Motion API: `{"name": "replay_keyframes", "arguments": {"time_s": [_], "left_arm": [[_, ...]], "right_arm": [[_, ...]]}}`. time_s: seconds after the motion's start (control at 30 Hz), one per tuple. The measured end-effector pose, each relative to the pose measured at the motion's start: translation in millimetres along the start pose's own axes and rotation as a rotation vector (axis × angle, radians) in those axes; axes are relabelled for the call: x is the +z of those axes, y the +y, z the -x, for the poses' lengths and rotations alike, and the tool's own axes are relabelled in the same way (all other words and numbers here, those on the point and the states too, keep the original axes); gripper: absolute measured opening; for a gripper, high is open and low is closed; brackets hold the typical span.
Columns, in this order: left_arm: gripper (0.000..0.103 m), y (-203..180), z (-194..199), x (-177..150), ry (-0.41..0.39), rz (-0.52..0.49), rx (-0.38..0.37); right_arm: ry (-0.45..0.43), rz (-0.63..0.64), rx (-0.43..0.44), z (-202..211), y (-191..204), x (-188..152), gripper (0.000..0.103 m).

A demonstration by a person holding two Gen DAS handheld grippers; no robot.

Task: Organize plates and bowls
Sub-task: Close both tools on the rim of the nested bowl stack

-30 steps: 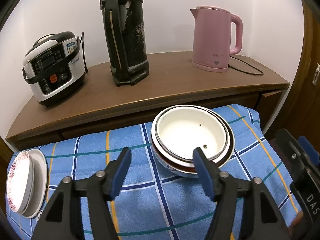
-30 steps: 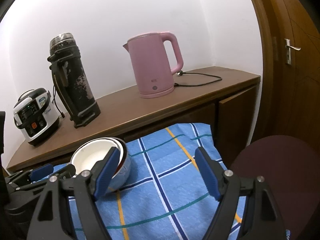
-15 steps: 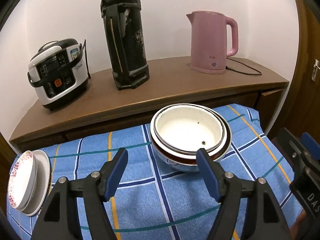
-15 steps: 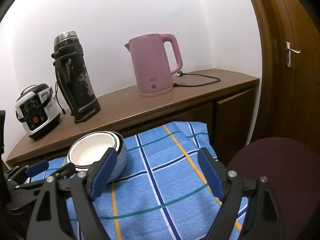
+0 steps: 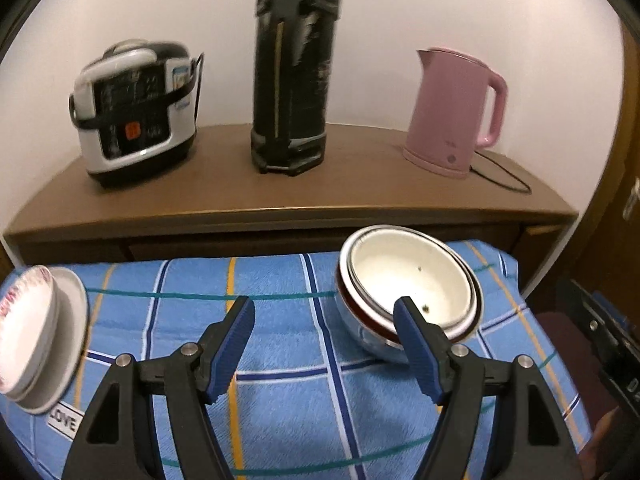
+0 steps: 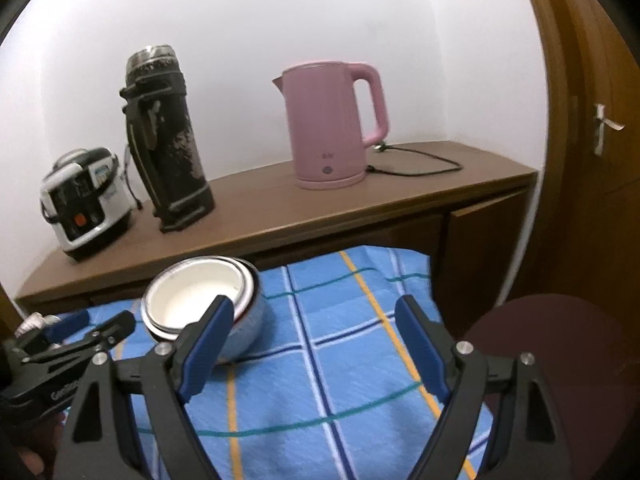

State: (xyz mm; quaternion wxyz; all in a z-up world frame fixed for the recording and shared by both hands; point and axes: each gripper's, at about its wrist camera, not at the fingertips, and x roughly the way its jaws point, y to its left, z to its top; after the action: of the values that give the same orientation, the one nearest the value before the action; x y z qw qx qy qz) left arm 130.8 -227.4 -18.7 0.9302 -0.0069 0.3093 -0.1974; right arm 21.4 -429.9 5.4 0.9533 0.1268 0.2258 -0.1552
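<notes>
Bowls [image 5: 412,284], round, glossy, nested

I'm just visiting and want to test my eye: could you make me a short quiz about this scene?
1. True or false: the left gripper holds a bowl.
2. The nested bowls sit on: A) wooden counter B) blue checked cloth C) floor.
3. What colour is the kettle?

Key: 1 false, its jaws are open and empty; 2 B; 3 pink.
</notes>
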Motion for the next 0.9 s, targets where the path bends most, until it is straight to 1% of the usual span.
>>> {"name": "replay_keyframes", "arguments": {"time_s": [0.07, 0.13, 0.2, 0.27, 0.5, 0.6, 0.73, 0.87, 0.9], "left_arm": [[0.074, 2.6, -5.2, 6.1, 0.007, 0.029, -0.01], [0.074, 2.7, -11.6, 12.4, 0.01, 0.05, -0.022], [0.074, 0.4, -17.6, 17.4, 0.014, 0.054, -0.032], [0.074, -1.2, -23.8, 21.7, 0.018, 0.056, -0.032], [0.074, -3.5, -44.4, 24.5, 0.05, 0.063, -0.02], [0.074, -3.4, -51.8, 24.2, 0.063, 0.068, -0.019], [0.074, -4.3, -58.5, 23.6, 0.075, 0.069, -0.021], [0.074, -5.4, -65.5, 24.3, 0.086, 0.07, -0.017], [0.072, -5.7, -67.1, 24.5, 0.088, 0.071, -0.016]], "right_arm": [[0.015, -0.048, 0.055, -6.4, -1.8, 4.9, 0.083], [0.028, -0.105, 0.094, -15.9, -3.8, 9.3, 0.076], [0.052, -0.125, 0.118, -27.1, -0.6, 12.5, 0.066], [0.076, -0.135, 0.149, -38.2, 4.2, 12.7, 0.065], [0.144, -0.198, 0.198, -72.1, 14.8, 1.6, 0.063], [0.155, -0.2, 0.207, -79.2, 18.2, -2.5, 0.062], [0.162, -0.234, 0.208, -86.8, 16.0, -5.1, 0.061], [0.169, -0.245, 0.213, -92.9, 14.2, -7.5, 0.056], [0.175, -0.249, 0.217, -95.4, 14.1, -8.0, 0.054]]}}
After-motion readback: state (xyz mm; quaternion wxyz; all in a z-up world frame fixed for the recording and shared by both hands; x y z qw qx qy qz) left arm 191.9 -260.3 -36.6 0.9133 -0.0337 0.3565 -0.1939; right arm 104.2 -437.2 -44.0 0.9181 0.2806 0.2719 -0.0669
